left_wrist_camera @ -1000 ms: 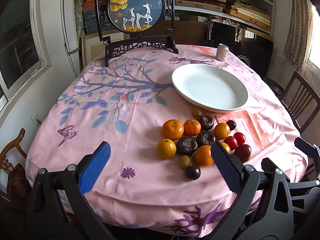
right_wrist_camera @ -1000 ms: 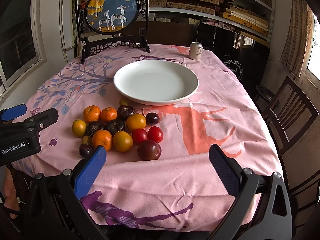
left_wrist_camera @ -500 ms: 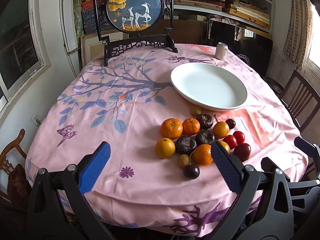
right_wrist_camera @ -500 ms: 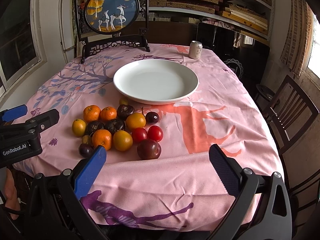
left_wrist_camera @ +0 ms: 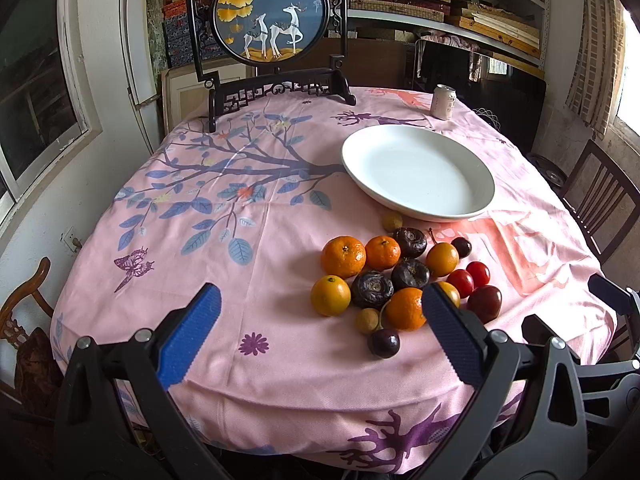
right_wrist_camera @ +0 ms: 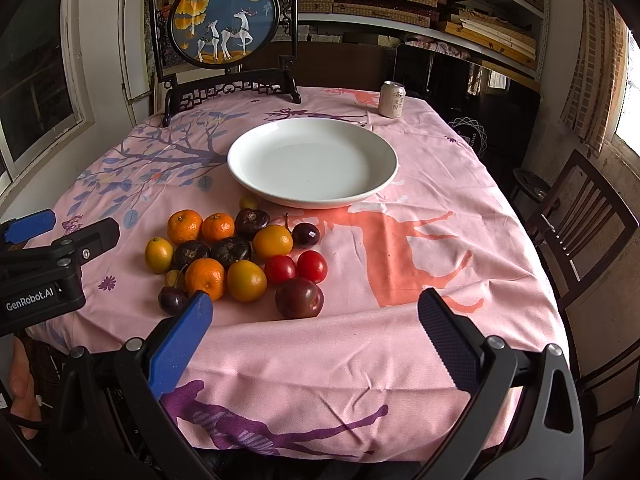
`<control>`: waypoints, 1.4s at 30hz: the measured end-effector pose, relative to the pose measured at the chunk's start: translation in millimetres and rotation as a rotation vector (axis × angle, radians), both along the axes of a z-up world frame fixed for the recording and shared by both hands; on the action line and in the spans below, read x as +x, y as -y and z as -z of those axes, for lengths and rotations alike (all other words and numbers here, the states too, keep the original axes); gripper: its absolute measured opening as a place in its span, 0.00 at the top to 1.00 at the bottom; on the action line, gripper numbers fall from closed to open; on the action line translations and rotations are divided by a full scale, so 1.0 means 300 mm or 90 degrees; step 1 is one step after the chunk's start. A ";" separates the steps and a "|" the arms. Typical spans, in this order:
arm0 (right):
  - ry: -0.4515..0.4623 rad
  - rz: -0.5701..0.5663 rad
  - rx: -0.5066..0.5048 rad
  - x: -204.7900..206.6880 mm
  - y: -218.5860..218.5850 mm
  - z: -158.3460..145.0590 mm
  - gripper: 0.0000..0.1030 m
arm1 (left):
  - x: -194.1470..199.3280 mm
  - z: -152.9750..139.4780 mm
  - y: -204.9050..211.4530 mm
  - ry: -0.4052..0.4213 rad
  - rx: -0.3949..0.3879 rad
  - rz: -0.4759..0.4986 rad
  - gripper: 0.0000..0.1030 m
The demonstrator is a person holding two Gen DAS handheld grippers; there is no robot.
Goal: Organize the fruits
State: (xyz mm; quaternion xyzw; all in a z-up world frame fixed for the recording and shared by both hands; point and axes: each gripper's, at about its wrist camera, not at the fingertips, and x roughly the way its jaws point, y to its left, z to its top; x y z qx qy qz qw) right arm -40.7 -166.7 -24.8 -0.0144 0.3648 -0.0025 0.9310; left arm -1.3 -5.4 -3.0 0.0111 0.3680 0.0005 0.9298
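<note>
A cluster of fruit (left_wrist_camera: 400, 276) lies on the pink tablecloth: oranges, dark water chestnuts, red tomatoes, a dark plum (right_wrist_camera: 299, 298), small cherries. It also shows in the right wrist view (right_wrist_camera: 236, 256). An empty white plate (left_wrist_camera: 418, 172) sits just behind the fruit, and shows in the right wrist view (right_wrist_camera: 312, 162). My left gripper (left_wrist_camera: 320, 336) is open and empty, near the table's front edge, left of the fruit. My right gripper (right_wrist_camera: 316, 336) is open and empty, in front of the plum.
A framed deer picture on a dark stand (left_wrist_camera: 274, 24) stands at the table's back. A drink can (right_wrist_camera: 392, 99) stands at the back right. A dark wooden chair (right_wrist_camera: 576, 216) is beside the table on the right. The left gripper's body (right_wrist_camera: 44, 264) shows at left.
Both grippers have shifted only slightly; the view has moved a little closer to the fruit. Nothing was taken hold of.
</note>
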 end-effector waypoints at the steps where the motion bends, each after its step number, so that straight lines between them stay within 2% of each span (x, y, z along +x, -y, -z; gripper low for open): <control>1: 0.000 0.000 0.000 0.000 0.000 0.000 0.01 | 0.000 -0.001 -0.001 0.000 -0.001 0.000 0.02; 31: -0.001 0.000 0.001 0.003 -0.001 0.001 0.01 | 0.001 0.000 -0.001 -0.002 0.001 0.001 0.02; 38: -0.001 0.000 -0.001 0.007 0.002 -0.002 0.01 | -0.002 0.021 0.005 -0.006 -0.001 0.001 0.02; 42: 0.020 -0.005 -0.005 -0.012 0.025 0.000 0.01 | -0.019 0.053 -0.015 -0.011 0.007 -0.007 0.02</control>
